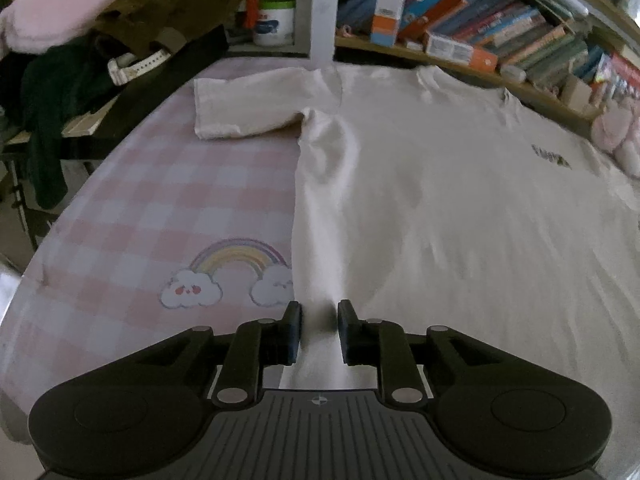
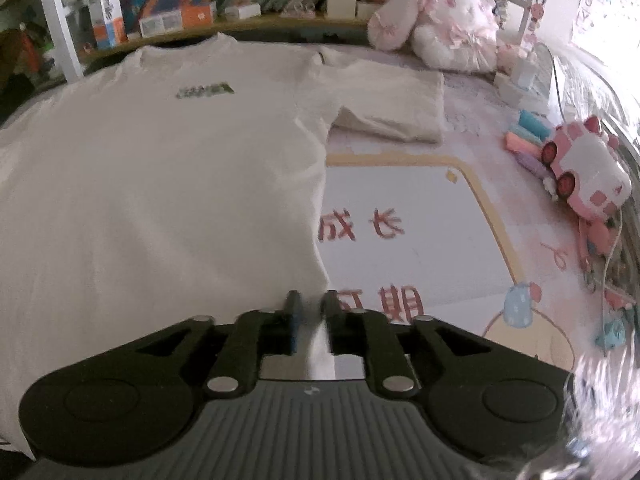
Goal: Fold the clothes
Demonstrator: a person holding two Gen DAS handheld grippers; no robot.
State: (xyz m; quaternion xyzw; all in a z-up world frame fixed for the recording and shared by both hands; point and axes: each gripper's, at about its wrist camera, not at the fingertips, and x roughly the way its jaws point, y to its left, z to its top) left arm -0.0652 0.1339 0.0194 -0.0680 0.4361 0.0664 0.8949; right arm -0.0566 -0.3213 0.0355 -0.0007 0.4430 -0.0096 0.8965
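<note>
- The left tool (image 1: 319, 330) is clamped on the near hem of the cream T-shirt (image 1: 440, 200); the right tool (image 2: 311, 320) is clamped on the hem's other corner.
- The T-shirt is spread flat on the desk (image 1: 140, 208), sleeves out at 10 and 2 o'clock.
- Bare cloth is seen at 9 o'clock; a toy car (image 2: 584, 168) is parked at 2 o'clock.
- Books (image 1: 500, 28) and a plush toy (image 2: 452, 28) are ranged at 12 o'clock.
</note>
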